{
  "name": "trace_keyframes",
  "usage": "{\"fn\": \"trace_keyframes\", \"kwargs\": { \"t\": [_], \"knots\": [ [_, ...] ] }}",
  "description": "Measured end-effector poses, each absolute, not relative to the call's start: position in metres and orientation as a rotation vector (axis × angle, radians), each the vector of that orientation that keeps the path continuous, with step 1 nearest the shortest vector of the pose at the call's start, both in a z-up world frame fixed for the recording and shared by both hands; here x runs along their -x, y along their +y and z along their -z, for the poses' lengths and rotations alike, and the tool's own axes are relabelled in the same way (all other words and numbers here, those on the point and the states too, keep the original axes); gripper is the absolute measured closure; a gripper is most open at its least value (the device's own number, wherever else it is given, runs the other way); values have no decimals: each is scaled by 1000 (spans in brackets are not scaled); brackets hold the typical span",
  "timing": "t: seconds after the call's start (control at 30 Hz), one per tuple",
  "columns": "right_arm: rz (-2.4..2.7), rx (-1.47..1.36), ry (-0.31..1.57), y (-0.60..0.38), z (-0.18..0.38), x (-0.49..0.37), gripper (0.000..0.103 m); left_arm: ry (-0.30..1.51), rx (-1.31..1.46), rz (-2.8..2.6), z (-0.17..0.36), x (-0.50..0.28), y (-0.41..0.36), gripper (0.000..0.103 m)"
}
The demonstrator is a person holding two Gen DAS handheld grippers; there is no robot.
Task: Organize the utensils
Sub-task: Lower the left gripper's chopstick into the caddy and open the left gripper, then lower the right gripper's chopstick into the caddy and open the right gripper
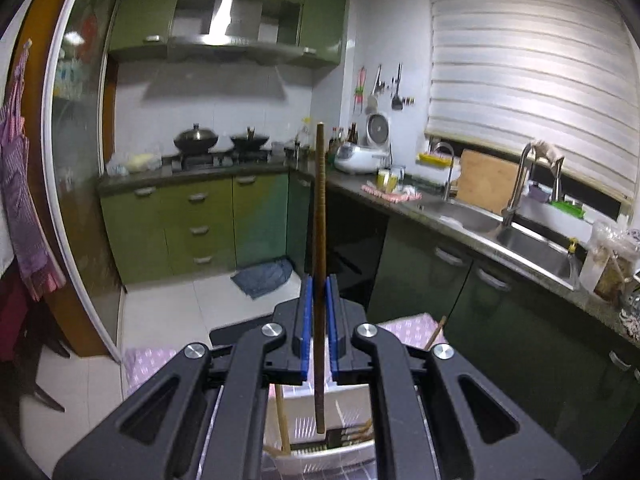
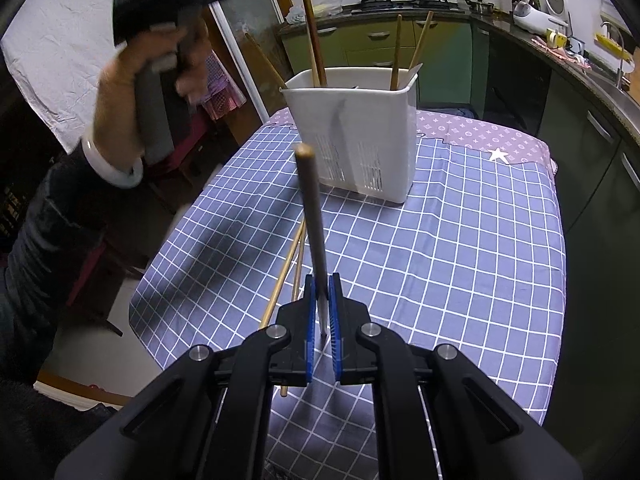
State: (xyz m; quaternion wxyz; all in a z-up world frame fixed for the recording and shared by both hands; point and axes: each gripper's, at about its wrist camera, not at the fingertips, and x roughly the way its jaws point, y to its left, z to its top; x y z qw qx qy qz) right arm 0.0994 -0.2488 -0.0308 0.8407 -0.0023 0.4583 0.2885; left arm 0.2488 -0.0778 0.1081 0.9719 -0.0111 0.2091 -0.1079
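At the far left of the right wrist view, the person's left hand (image 2: 160,64) grips the handle of the left gripper (image 1: 319,312), raised above the white holder (image 2: 356,136). In the left wrist view, that gripper's blue-padded fingers (image 1: 306,320) are pressed against a dark brown chopstick (image 1: 320,216), which stands nearly upright, its lower end hanging over the holder's open top and its upper end rising against the green cabinets (image 1: 192,224) and the stove with two woks. The holder stands on the counter covered with a blue checked cloth (image 2: 460,260), toward its far side, and already contains several wooden chopsticks (image 2: 396,52) leaning at different angles. Nearer the camera, two pale chopsticks (image 2: 286,276) lie flat on the cloth, side by side, just left of the right gripper (image 2: 322,312). The right gripper's fingers (image 2: 335,320) pinch a grey chopstick (image 2: 312,220) near its thin end; it tilts slightly left, its thicker brown tip pointing up in front of the holder. Along the right runs a dark kitchen worktop with a steel sink (image 1: 532,244) and a tall faucet (image 1: 520,184).
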Motion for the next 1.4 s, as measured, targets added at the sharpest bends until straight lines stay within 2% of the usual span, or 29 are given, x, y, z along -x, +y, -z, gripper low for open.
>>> {"fn": "trace_keyframes", "kwargs": {
  "t": [0.2,0.37,0.53,0.63,0.83,1.1,1.3,1.4],
  "knots": [
    [-607,-13,960,-250,27,-99,96,492,-13,215,-77,-241,-76,95],
    [-597,-29,909,-254,5,-104,96,505,-7,223,-81,-227,-66,67],
    [-599,-94,764,-263,-49,-116,96,534,11,222,-91,-195,-50,62],
    [-603,-125,668,-266,-85,-128,96,571,5,189,-88,-172,-37,54],
    [-544,-169,548,-259,-124,-175,96,765,39,175,-50,-133,-13,49],
    [-460,-148,575,-232,-110,-239,96,1041,119,247,14,-112,-11,45],
    [-423,-97,672,-212,-70,-269,96,1111,99,270,33,-108,-28,44],
    [-410,-68,712,-207,-50,-274,95,1131,100,273,38,-107,-31,38]
  ]
}}
